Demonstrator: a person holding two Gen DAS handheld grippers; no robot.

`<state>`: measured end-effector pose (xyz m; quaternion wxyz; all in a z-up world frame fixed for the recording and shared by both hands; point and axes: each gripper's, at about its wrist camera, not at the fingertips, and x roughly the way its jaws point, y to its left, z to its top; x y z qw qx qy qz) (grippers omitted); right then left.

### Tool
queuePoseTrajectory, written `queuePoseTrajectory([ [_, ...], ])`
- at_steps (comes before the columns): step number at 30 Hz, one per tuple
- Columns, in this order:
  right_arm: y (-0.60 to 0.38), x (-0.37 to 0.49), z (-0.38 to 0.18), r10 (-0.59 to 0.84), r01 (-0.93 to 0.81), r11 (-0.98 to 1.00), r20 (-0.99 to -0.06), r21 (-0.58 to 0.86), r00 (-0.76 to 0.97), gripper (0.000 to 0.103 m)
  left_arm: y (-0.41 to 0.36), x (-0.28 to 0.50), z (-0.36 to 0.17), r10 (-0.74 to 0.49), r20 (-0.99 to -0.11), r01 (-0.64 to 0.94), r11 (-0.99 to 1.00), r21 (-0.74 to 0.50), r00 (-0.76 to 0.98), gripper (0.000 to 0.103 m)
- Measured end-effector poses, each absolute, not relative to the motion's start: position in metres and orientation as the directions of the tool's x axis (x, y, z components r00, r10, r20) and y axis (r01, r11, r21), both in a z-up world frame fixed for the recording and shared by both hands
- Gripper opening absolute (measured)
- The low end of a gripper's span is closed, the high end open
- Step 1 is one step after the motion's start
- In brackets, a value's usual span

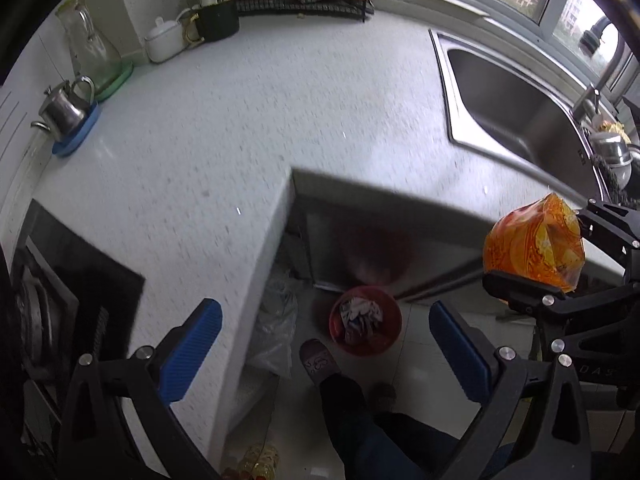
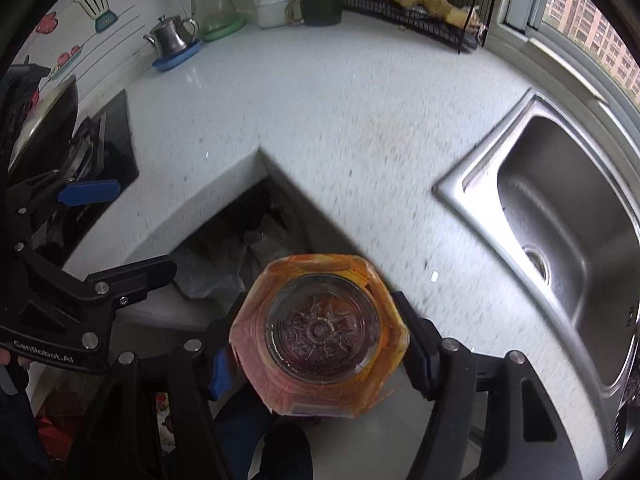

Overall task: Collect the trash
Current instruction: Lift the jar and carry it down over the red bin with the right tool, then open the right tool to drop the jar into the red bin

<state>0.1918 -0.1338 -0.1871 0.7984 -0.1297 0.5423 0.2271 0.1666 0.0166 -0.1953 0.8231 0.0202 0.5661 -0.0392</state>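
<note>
While the left fingers [image 1: 200, 344] gape empty, the right fingers [image 2: 416, 344] clamp an orange bottle [image 2: 320, 336].

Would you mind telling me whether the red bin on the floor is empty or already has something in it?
Not empty: the red bin on the floor below the counter corner holds crumpled pale trash; how full it is cannot be told.

Both fisheye views look steeply down from above the speckled white stone counter [image 1: 224, 128] at its inner corner. The left wrist view sits farther left, over the floor gap, seeing the round red plastic bin [image 1: 365, 320] below. The right wrist view faces the same corner from nearer the stainless steel sink [image 2: 560, 216]. Both share counter, sink [image 1: 516, 96] and back wall.
</note>
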Motion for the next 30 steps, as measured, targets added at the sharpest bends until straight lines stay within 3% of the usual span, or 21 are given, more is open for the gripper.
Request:
queuePoseTrajectory([
  [16, -0.138, 0.168, -0.309, 0.17, -0.461, 0.883, -0.973, 0.081, 0.154, 0.065, -0.01, 0.139, -0.313, -0.063, -0.983, 0.167, 0.985, -0.034, 0.172, 0.103],
  [27, -0.135, 0.173, -0.335, 0.158, -0.483, 0.874, -0.97, 0.05, 0.185, 0.066, -0.012, 0.136, -0.326, -0.066, -0.984, 0.201, 0.979, -0.032, 0.166, 0.103],
  [29, -0.139, 0.171, -0.337, 0.161, -0.482, 0.874, -0.969, 0.053, 0.186, 0.068, -0.011, 0.136, -0.323, -0.071, -0.983, 0.2, 0.979, -0.037, 0.167, 0.103],
  [30, -0.144, 0.166, -0.338, 0.169, -0.481, 0.875, -0.969, 0.063, 0.181, 0.078, -0.011, 0.135, -0.321, -0.073, -0.983, 0.2, 0.979, -0.039, 0.166, 0.103],
])
